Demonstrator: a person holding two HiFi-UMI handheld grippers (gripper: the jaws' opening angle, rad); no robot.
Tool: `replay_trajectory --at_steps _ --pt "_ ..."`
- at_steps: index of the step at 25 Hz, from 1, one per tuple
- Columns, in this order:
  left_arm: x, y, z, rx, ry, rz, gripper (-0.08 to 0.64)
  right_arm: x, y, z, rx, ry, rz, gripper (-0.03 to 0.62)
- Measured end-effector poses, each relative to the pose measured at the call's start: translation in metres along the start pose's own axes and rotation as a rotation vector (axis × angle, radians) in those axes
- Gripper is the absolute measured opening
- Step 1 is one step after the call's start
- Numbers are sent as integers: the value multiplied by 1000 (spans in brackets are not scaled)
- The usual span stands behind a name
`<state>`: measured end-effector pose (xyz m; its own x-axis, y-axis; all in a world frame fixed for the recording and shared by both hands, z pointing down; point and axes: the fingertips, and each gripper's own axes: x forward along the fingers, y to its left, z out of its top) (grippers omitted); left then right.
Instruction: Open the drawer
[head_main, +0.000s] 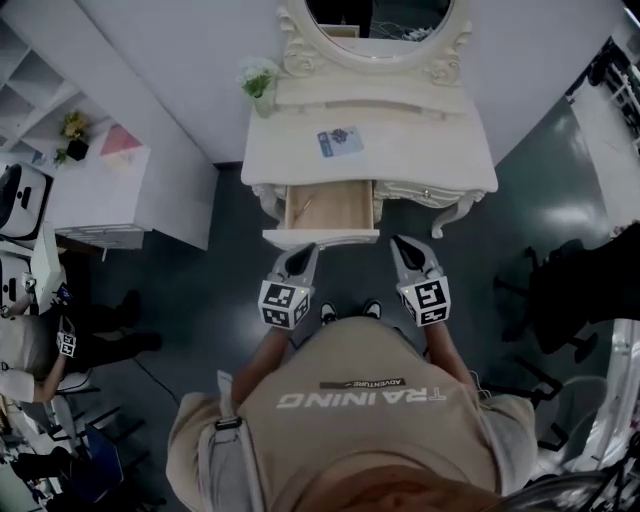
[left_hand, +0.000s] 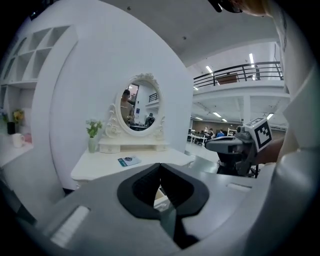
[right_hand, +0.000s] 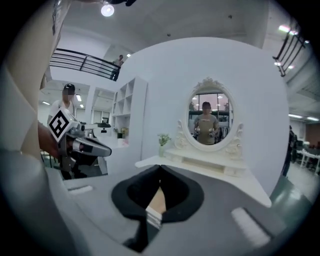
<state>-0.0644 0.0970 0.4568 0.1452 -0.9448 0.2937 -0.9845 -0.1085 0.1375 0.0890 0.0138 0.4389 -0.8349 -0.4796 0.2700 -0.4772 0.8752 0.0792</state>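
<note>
The white dressing table (head_main: 440, 150) stands against the wall under an oval mirror (head_main: 375, 25). Its left drawer (head_main: 328, 212) is pulled out, showing a bare wooden bottom, with the white drawer front (head_main: 320, 238) nearest me. My left gripper (head_main: 301, 256) hovers just in front of that drawer front, shut and holding nothing. My right gripper (head_main: 405, 250) is level with it, in front of the table's right half, also shut and holding nothing. In the left gripper view the jaws (left_hand: 160, 165) meet above the tabletop (left_hand: 100, 167). In the right gripper view the jaws (right_hand: 160, 167) meet too.
A vase with a plant (head_main: 258, 85) and a blue-white card (head_main: 340, 142) sit on the tabletop. A closed right drawer has a small knob (head_main: 427, 193). White shelving (head_main: 100, 190) stands at left, a seated person (head_main: 40, 350) lower left, and a dark chair (head_main: 570, 290) at right.
</note>
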Motion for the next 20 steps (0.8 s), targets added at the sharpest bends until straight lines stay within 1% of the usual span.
replay_trajectory --at_steps 2,3,7,10,13,14,18,20 --pt "-4 -3 0 9 4 6 8 -6 5 4 39 -13 -9 3" --pt "-4 -5 2 13 2 9 8 -7 9 3 45 -9 3 3" --pt "0 -12 11 28 -28 20 8 -8 26 2 4 17 77 3" --pt "3 -20 16 43 -40 19 8 -10 19 5 24 19 79 3" --pt "4 -26 19 114 -41 19 8 -10 14 7 26 17 80 3" --pt "4 -28 18 126 -42 19 8 -9 14 6 24 19 82 3" --pt "7 -26 11 81 -38 30 8 -5 10 0 29 32 88 3" --pt "5 -20 12 77 -35 50 8 -1 12 2 19 28 104 3"
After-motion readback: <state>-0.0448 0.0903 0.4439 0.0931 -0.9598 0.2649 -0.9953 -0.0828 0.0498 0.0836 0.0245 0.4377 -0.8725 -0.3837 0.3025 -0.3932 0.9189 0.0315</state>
